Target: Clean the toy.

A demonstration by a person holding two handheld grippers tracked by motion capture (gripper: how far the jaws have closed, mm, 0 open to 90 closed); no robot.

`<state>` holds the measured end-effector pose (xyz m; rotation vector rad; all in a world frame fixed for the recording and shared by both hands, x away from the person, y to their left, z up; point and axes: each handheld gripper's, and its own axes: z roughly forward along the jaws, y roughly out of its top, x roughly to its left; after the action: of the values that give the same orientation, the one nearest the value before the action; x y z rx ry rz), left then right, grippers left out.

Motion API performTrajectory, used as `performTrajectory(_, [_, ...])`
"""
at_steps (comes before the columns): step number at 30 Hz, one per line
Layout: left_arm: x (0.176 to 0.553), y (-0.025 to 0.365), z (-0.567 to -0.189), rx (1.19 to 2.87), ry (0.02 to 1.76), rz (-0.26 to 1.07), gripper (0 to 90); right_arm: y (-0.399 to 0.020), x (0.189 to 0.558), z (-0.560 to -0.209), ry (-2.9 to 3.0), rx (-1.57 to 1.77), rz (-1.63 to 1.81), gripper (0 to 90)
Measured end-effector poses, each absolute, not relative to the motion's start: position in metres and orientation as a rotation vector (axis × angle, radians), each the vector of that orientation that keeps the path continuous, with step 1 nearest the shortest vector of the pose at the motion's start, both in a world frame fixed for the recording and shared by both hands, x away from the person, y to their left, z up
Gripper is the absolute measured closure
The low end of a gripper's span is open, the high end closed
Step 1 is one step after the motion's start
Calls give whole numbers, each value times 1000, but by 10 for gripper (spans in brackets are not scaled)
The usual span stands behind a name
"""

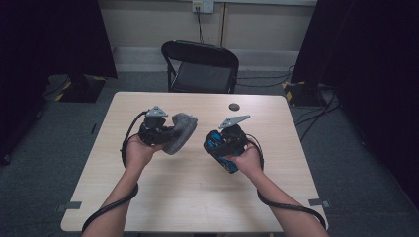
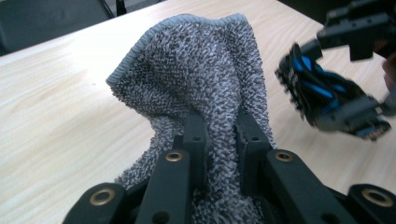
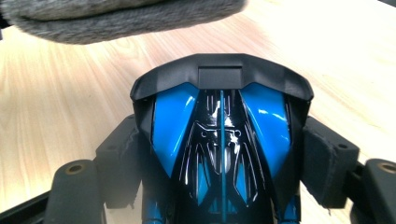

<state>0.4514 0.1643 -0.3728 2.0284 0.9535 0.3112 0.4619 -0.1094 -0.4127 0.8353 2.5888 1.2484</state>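
Quick count from my side: one grey cloth [image 2: 196, 74], one blue-and-black toy car [image 3: 219, 144], one small dark disc [image 1: 234, 106], one chair [image 1: 200, 66].

Black gripper [image 1: 168, 132] bodies, brass-ringed screw holes, trailing black cables.

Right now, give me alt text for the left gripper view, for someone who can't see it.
Two black fingers pinch a grey looped terry cloth that stands bunched above a pale wooden table. At the right, the other gripper holds a glossy blue and black plastic toy car over the table.
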Motion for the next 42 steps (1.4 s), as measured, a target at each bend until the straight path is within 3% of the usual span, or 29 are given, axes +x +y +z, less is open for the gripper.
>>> performTrajectory(21, [466, 114, -381, 2107, 879, 264, 776, -99, 454, -414, 2619, 787, 1282, 258])
performTrajectory(42, [451, 120, -383, 2133, 833, 213, 776, -102, 460, -411, 2613, 800, 1241, 258])
